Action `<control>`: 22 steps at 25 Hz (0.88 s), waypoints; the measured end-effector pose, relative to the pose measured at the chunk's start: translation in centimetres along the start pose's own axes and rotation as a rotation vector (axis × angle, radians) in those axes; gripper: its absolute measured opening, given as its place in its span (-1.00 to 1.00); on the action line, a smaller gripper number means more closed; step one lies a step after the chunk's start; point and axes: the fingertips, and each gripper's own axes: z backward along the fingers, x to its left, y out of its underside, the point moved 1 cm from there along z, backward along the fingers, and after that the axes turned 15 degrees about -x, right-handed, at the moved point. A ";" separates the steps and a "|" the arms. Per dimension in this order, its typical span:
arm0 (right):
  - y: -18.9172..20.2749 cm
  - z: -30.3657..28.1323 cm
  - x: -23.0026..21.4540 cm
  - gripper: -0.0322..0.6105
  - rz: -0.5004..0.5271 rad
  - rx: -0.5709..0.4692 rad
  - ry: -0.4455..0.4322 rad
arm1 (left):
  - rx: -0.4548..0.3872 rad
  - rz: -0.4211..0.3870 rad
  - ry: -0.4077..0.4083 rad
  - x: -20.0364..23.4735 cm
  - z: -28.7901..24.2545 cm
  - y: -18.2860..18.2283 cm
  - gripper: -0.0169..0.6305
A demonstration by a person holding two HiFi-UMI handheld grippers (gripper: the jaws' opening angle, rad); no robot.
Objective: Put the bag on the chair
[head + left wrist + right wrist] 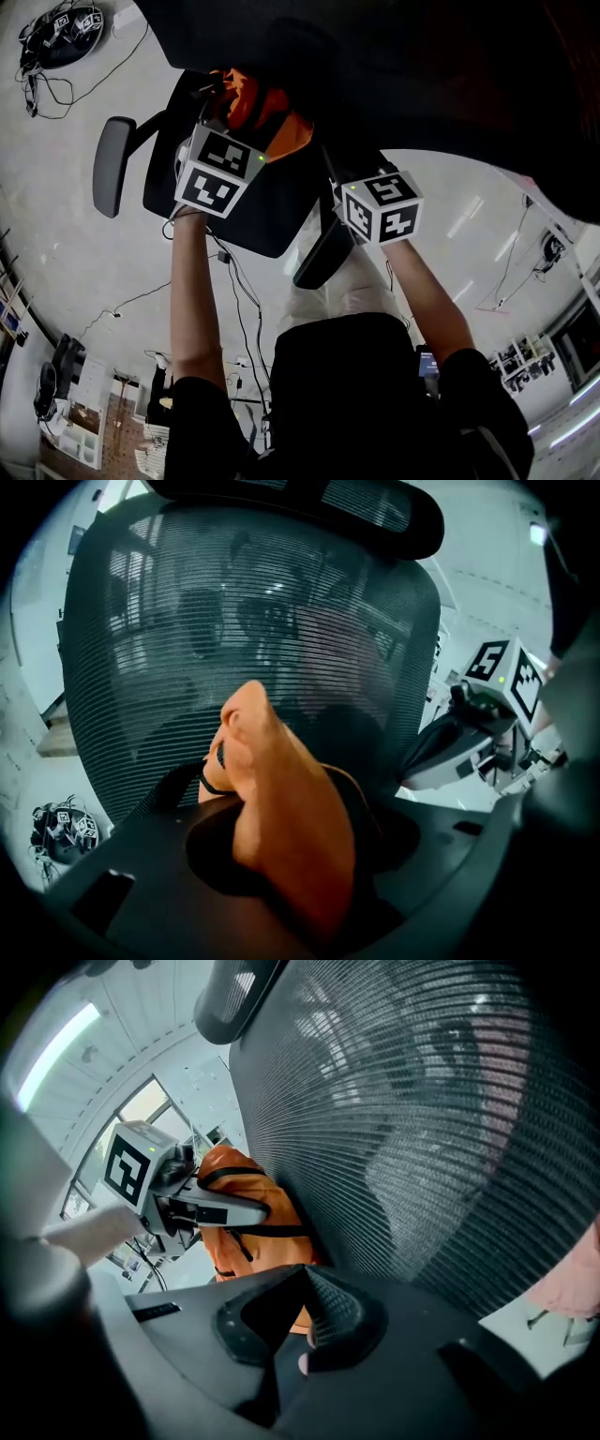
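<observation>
My left gripper (286,897) gapes wide with the crumpled orange fabric bag (281,799) lying loose between, bag on the black chair (253,211) seat against the ribbed mesh back (422,1101); right gripper (302,1340) pinched together.

At 11 o'clock in your head view, a black pile (58,42) topped with marker cubes lies on the pale floor (84,272). Cables (120,66) loop out from it toward 12 and 10. You can see the same pile at 8 o'clock in the left gripper view. A white shelf (82,431) stands at 7 o'clock. In the right gripper view, a window (141,1105) sits at 10 o'clock, with a ceiling light (56,1049) just above it.
</observation>
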 end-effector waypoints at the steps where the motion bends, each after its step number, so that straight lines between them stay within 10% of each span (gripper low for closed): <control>1: 0.0 0.0 0.1 -0.90 0.001 0.000 -0.001 | 0.000 0.001 -0.006 0.1 0.1 0.0 -0.28; 22: -0.7 1.4 3.3 -0.90 0.034 -0.001 -0.036 | 0.029 0.043 -0.105 -0.5 4.1 1.6 -0.19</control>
